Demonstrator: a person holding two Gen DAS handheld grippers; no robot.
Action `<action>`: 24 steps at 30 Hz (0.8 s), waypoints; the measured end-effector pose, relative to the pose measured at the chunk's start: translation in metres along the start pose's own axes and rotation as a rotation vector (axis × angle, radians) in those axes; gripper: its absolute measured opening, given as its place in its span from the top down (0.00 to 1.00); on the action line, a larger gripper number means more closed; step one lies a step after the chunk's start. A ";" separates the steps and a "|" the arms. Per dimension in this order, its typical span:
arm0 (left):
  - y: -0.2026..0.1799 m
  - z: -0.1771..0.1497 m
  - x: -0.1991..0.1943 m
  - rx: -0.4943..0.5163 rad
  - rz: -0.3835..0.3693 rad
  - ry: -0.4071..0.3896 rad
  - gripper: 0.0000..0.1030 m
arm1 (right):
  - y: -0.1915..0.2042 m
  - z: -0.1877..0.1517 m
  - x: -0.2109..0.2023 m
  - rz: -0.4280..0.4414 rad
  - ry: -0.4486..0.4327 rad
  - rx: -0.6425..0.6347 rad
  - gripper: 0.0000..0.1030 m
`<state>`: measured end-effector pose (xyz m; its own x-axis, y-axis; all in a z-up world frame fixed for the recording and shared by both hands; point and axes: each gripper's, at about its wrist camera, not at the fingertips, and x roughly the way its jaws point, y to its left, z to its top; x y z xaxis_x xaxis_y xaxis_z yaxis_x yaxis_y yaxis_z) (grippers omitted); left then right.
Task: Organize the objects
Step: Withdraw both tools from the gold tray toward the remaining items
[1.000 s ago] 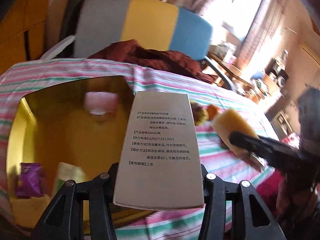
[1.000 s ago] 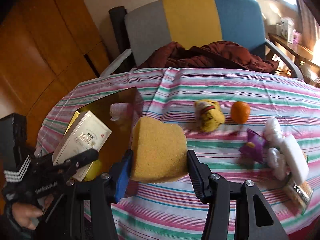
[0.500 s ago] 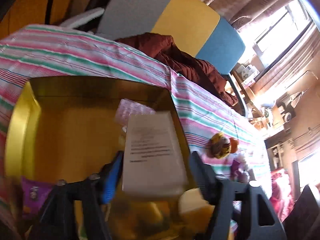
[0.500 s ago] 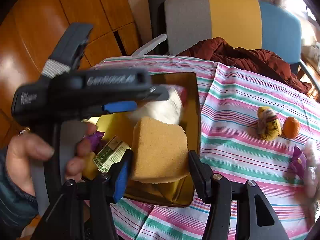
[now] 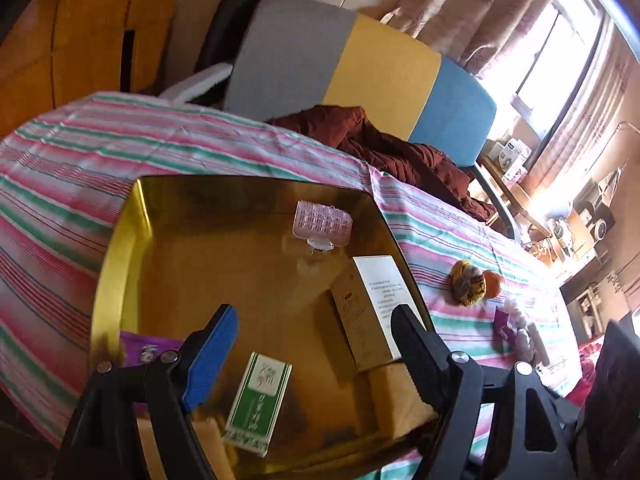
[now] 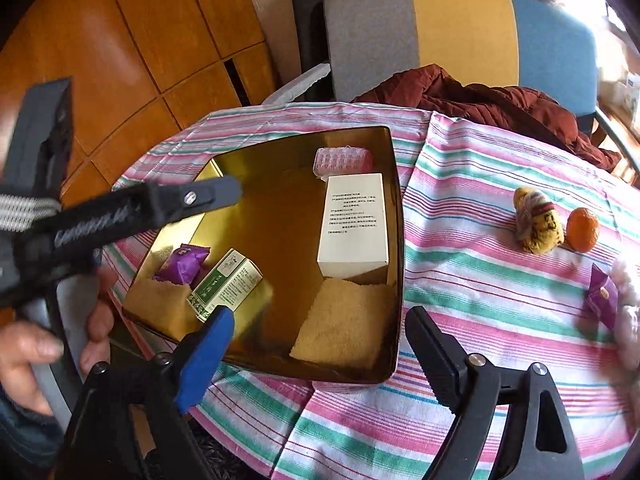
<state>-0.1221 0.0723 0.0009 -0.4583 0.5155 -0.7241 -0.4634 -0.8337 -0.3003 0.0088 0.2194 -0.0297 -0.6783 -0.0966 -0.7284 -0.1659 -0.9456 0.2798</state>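
Both tools, left tool [image 5: 312,344] and right tool [image 6: 316,344], are released; I'd approach the orange [image 6: 583,229] squarely, squeeze gently.

Bare tray [image 6: 280,240] centre between boxes

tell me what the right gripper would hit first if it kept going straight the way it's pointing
Probably the yellow sponge in the near right corner of the gold tray: it lies between the open right gripper fingers in that view. The white box lies beyond it. Depth is unclear.

Box [image 6: 354,224] behind sponge [image 6: 344,326] (in tray [image 6: 396,240])
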 end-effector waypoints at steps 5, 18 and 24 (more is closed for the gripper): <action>-0.008 -0.023 -0.017 0.044 0.042 -0.038 0.23 | 0.002 -0.005 -0.012 -0.043 -0.047 -0.006 0.00; -0.016 -0.053 -0.030 0.127 0.175 -0.065 0.23 | -0.013 -0.009 -0.032 -0.184 -0.109 -0.001 0.00; -0.022 -0.063 -0.031 0.161 0.197 -0.055 0.23 | -0.025 -0.013 -0.040 -0.222 -0.122 0.023 0.00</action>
<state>-0.0495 0.0620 -0.0093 -0.5902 0.3597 -0.7227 -0.4737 -0.8792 -0.0507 0.0494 0.2426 -0.0154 -0.7047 0.1519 -0.6930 -0.3352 -0.9322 0.1366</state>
